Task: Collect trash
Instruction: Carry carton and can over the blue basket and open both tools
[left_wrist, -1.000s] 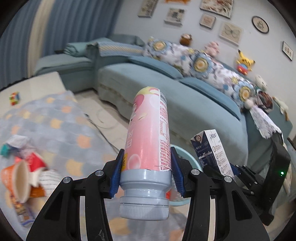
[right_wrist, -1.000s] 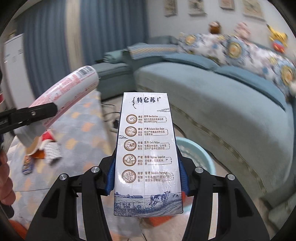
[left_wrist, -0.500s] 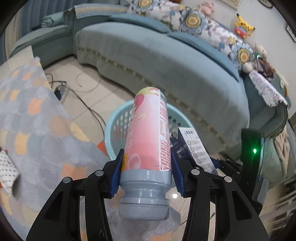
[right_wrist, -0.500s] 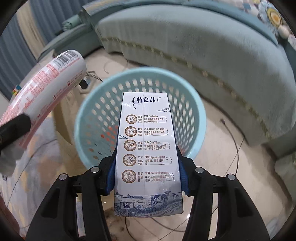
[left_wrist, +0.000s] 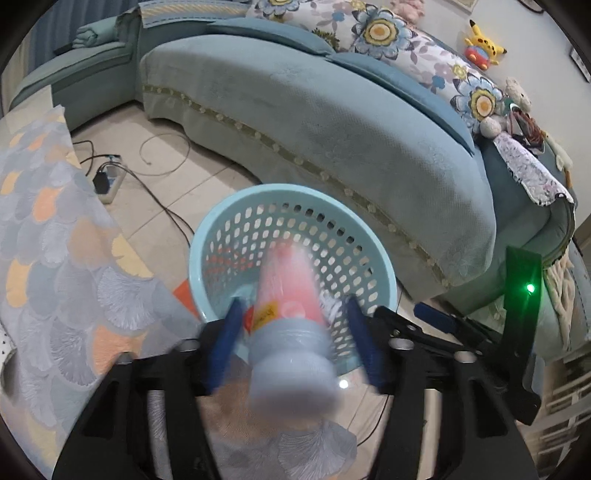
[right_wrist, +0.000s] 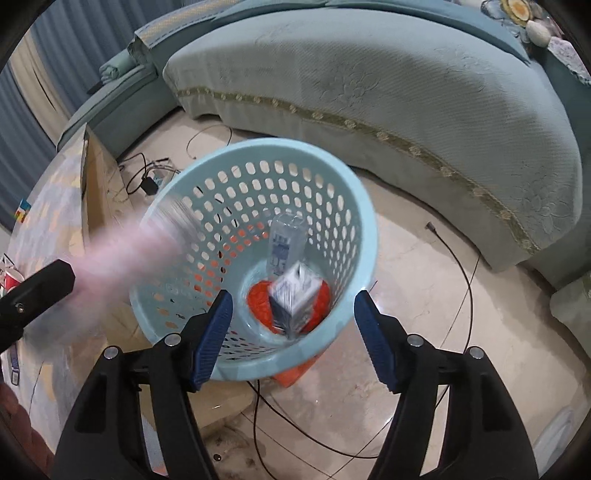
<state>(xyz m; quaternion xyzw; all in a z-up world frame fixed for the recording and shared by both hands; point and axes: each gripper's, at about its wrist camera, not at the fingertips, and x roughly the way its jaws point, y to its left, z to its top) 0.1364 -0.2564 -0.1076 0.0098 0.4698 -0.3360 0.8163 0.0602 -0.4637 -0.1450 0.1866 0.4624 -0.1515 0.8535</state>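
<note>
Drop step: right gripper (right_wrist: 291, 332) jaws wide, milk carton (right_wrist: 293, 295) in laundry basket (right_wrist: 332, 177) at 12 o'clock; left gripper (left_wrist: 291, 343) jaws spread, blurred pink bottle (left_wrist: 288, 295) apparently falling; next, fetch more trash.

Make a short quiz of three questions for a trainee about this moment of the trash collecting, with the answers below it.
1. True or false: the milk carton lies at the bottom of the basket.
2. What shows between the fingers of the left gripper? A) the pink bottle; B) a paper cup; C) a spoon.
3. In a few words: how do the jaws of the right gripper stand, and what do they hold?

Key
1. True.
2. A. It is blurred, and the blue pads stand apart from it on both sides.
3. Open, holding nothing, above the basket.
</note>
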